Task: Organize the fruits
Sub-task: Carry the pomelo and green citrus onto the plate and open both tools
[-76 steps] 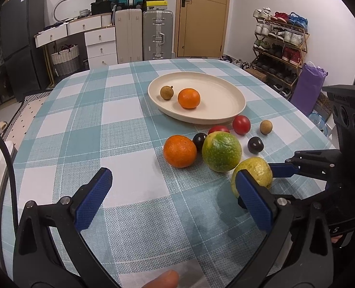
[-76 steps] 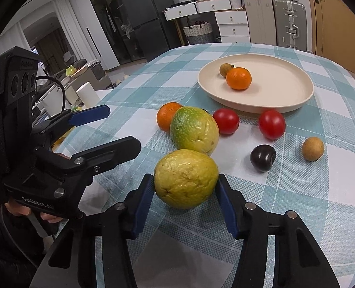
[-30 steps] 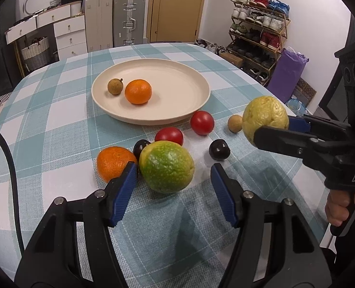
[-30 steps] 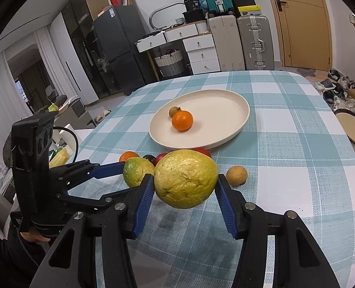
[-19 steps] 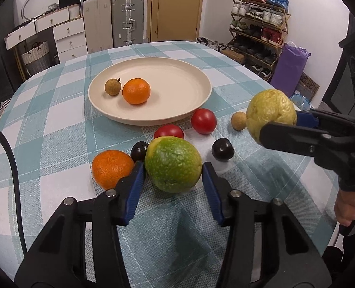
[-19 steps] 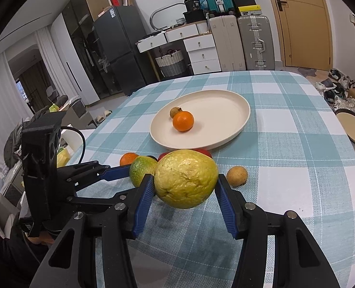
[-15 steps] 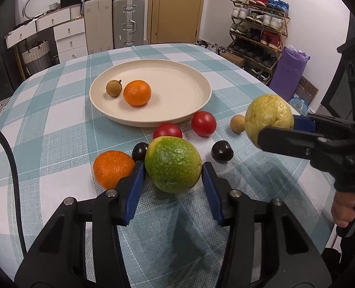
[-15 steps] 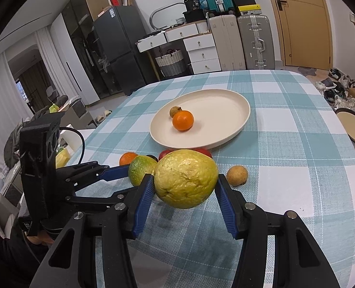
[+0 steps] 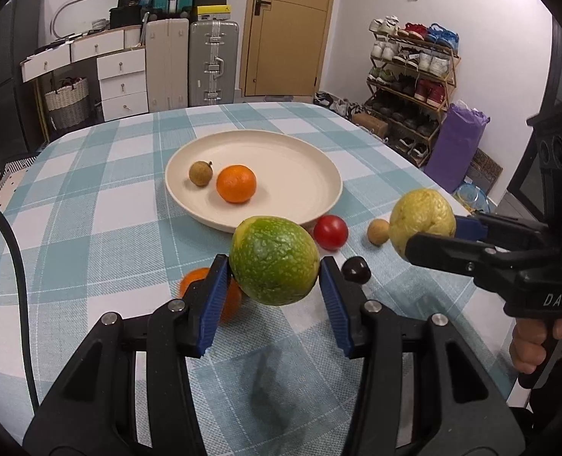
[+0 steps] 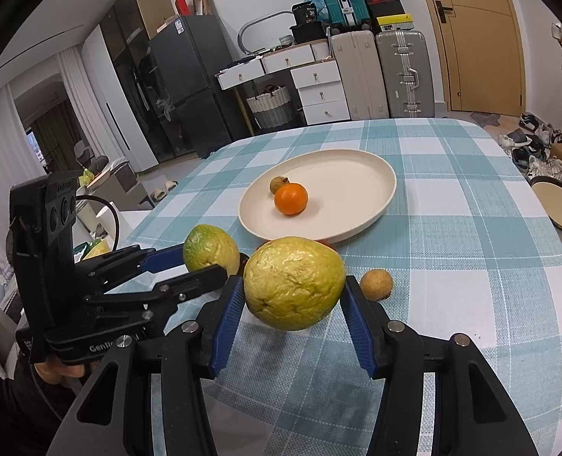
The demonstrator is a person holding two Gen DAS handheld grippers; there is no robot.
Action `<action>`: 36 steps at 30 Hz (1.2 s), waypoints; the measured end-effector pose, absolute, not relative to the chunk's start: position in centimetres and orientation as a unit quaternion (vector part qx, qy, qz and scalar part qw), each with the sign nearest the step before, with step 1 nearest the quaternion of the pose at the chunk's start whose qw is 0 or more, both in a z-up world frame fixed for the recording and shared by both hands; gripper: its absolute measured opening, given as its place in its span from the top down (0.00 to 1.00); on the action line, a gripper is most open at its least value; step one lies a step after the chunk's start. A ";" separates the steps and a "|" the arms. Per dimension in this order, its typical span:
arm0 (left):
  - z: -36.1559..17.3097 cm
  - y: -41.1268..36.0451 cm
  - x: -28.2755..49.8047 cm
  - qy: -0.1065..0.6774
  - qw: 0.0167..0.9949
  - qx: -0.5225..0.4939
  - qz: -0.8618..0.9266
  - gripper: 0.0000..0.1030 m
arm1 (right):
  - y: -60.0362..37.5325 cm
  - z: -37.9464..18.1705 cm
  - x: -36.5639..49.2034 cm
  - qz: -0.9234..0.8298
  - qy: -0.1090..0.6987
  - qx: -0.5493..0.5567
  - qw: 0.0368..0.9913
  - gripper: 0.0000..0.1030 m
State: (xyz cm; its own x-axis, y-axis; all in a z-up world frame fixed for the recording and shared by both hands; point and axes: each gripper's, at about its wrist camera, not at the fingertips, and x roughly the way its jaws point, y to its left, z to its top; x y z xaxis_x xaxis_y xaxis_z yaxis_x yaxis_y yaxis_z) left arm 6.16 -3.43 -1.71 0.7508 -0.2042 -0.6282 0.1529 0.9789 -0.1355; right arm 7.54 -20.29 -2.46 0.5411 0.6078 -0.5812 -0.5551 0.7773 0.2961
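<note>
Left tool [image 9: 274,292] had just closed on the green-yellow fruit [image 9: 274,260], pads pressed to both sides, fruit held clear of the checked worktop [image 9: 91,228]. Right tool [image 10: 291,308] gripped the yellow fruit [image 10: 294,283] likewise, also off the cloth. Cream plate [image 9: 311,174] sat further back w/ an orange [image 9: 236,183] & a small brown fruit [image 9: 200,173] on it. Loose on the worktop near the plate: red tomato [image 9: 331,231], dark plum [image 9: 356,270], tan round fruit [image 9: 378,231], second orange [image 9: 197,281] partly hidden behind the left tool.
</note>
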 end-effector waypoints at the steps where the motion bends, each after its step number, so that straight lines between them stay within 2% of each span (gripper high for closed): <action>1: -1.5 -3.2 6.1 0.336 0.936 -0.040 -0.093 0.56 | -20.3 -2.4 7.6 0.332 0.345 0.040 0.877 0.49; 16: 0.9 -0.6 8.8 0.305 0.949 -0.047 -0.068 0.56 | -19.9 -1.5 10.5 0.308 0.339 0.041 0.888 0.49; 36: -2.5 -0.1 15.1 0.343 0.937 -0.052 -0.044 0.56 | -17.6 -1.7 16.2 0.295 0.355 0.051 0.886 0.49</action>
State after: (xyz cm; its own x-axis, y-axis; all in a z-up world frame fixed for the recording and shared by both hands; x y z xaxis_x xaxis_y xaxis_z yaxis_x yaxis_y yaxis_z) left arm 15.09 -0.14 -2.49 0.7612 -0.1187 -0.6375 0.0478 0.9907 -0.1274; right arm 16.24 -17.58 -1.70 0.5739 0.5583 -0.5991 -0.4852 0.8212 0.3005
